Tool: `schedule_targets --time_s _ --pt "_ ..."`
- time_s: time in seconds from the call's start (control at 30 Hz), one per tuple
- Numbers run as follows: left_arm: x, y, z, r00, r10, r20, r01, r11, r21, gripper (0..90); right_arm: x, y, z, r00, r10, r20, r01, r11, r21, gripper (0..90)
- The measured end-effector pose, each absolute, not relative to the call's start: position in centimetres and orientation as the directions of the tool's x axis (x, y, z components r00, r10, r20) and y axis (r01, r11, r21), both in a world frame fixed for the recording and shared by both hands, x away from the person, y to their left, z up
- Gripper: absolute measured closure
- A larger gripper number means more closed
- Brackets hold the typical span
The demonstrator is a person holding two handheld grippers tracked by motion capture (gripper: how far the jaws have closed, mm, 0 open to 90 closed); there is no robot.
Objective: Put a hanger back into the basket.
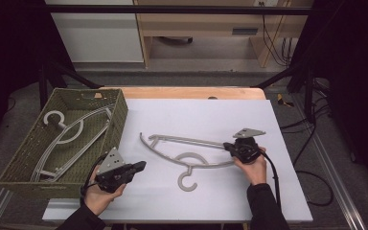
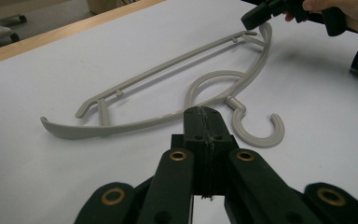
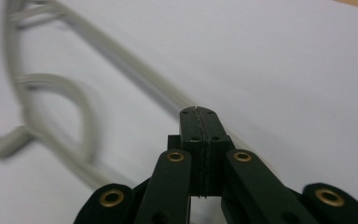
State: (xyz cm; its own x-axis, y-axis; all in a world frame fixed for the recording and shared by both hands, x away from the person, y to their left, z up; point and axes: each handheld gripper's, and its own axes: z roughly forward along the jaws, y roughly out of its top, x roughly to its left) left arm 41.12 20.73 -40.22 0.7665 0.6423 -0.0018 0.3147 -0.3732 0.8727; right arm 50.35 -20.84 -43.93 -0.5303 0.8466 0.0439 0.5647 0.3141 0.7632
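The grey hanger (image 1: 187, 151) lies flat on the white sheet of the table (image 1: 278, 191), well clear of the woven basket (image 1: 120, 120) that already holds another hanger (image 1: 72, 136). Taking the basket as my landmark, the loose hanger's long axis runs away from it: one shoulder tip points toward the basket's near corner, the other shoulder end lies farthest from it, and the hook (image 1: 187, 182) curls toward my side of the table. My right gripper (image 1: 229, 147) sits right at that far shoulder end, fingers pressed together; in the right gripper view the pads meet with nothing between them and the hanger's bar runs just beside and beneath them, so I judge it has no hold on the plastic. My left gripper (image 1: 141, 166) sits between the basket and the hanger, fingers likewise pressed together and empty, aimed at the hook and the ring above it. The left is nearer the basket, the right nearer the hanger's end. Whichever takes it, I think the fingers must spread first, then the hanger travels lengthwise toward the basket.
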Motion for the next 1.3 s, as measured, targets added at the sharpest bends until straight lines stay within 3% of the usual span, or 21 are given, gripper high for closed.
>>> schedule_targets --time_s 0.23,0.6,0.83,0.97,1.3 --pt "41.1 20.7 -40.3 0.767 0.642 -0.002 0.316 -0.374 0.872 89.9 52.0 -24.7 -46.2 -0.393 0.919 -0.021 0.636 0.288 0.716 90.0" --pt "41.1 20.6 -40.4 0.768 0.641 0.001 0.316 -0.380 0.869 89.8 49.5 -25.4 -46.6 -0.405 0.914 -0.026 0.692 0.325 0.645 90.0" --pt "41.0 20.4 -40.5 0.771 0.637 -0.003 0.320 -0.384 0.866 89.9 45.7 -25.5 -46.5 -0.461 0.887 -0.004 0.668 0.350 0.657 90.0" --pt "41.1 20.4 -40.6 0.770 0.638 -0.007 0.323 -0.381 0.866 89.8 44.7 -24.8 -45.5 -0.544 0.838 0.025 0.597 0.366 0.714 82.5" --pt "41.0 20.6 -40.4 0.767 0.642 -0.004 0.322 -0.379 0.868 89.9 44.0 -17.2 -44.6 -0.740 0.671 0.053 0.466 0.454 0.759 64.7"
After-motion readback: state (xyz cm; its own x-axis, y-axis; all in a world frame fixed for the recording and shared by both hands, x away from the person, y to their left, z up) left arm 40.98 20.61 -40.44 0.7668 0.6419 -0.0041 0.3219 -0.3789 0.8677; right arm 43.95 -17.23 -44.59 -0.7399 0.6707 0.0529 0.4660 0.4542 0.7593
